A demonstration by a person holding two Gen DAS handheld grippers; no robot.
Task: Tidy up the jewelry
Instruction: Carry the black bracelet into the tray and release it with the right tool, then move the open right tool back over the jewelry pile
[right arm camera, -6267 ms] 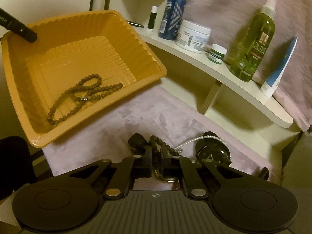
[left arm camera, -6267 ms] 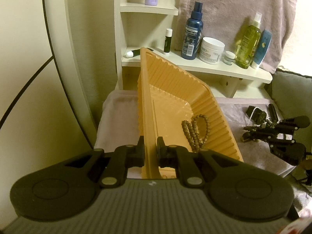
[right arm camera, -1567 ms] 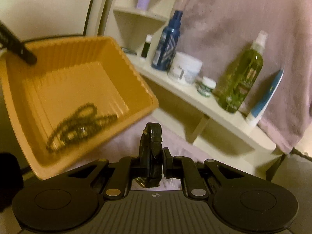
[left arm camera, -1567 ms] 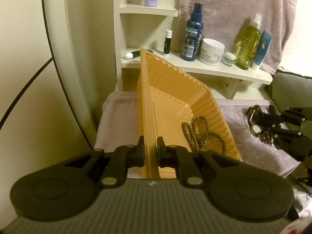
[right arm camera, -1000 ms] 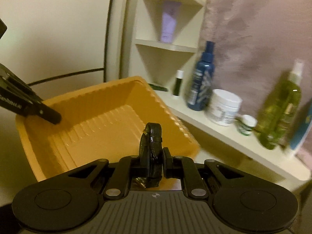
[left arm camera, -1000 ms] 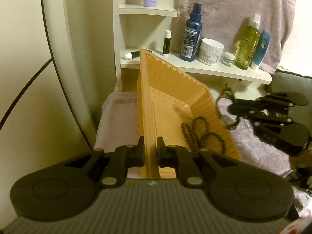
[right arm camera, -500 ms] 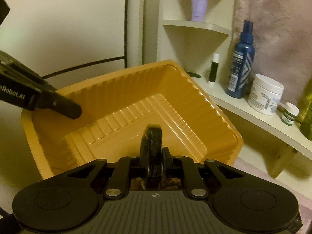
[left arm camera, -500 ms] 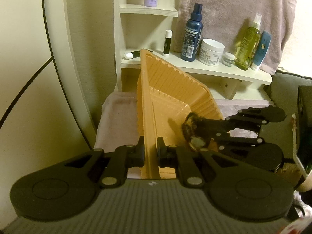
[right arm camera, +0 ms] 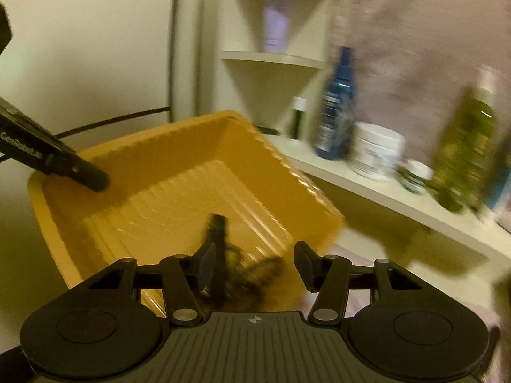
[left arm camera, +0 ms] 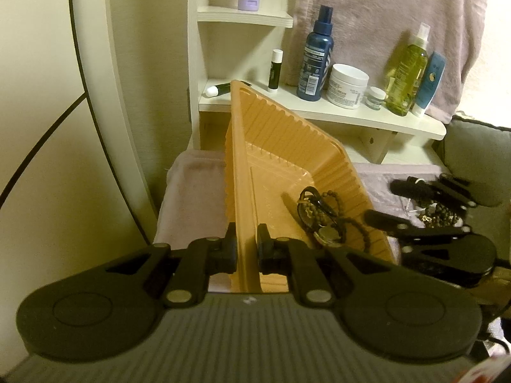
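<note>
My left gripper [left arm camera: 246,249] is shut on the near rim of an orange ribbed tray [left arm camera: 287,146] and holds it tilted. Inside the tray lie a brown bead necklace [left arm camera: 354,223] and a dark watch-like band [left arm camera: 316,214] with a round face. My right gripper [right arm camera: 255,265] is open; in the left wrist view [left arm camera: 383,204] it sits just right of the tray's edge. In the blurred right wrist view the dark band [right arm camera: 220,245] shows below the left finger, over the tray [right arm camera: 179,191]. More jewelry [left arm camera: 437,217] lies on the mauve cloth [left arm camera: 194,185], right of the tray.
A white corner shelf [left arm camera: 319,111] behind the tray carries a blue spray bottle [left arm camera: 314,57], a white jar [left arm camera: 346,86], a small jar, a green oil bottle [left arm camera: 405,76], a blue tube and lip balm sticks. A towel hangs behind. A curved white frame [left arm camera: 105,95] stands left.
My right gripper brought the dark band over the tray, opened and let it go into the tray, then drew back to the right. My left gripper kept its hold on the rim.
</note>
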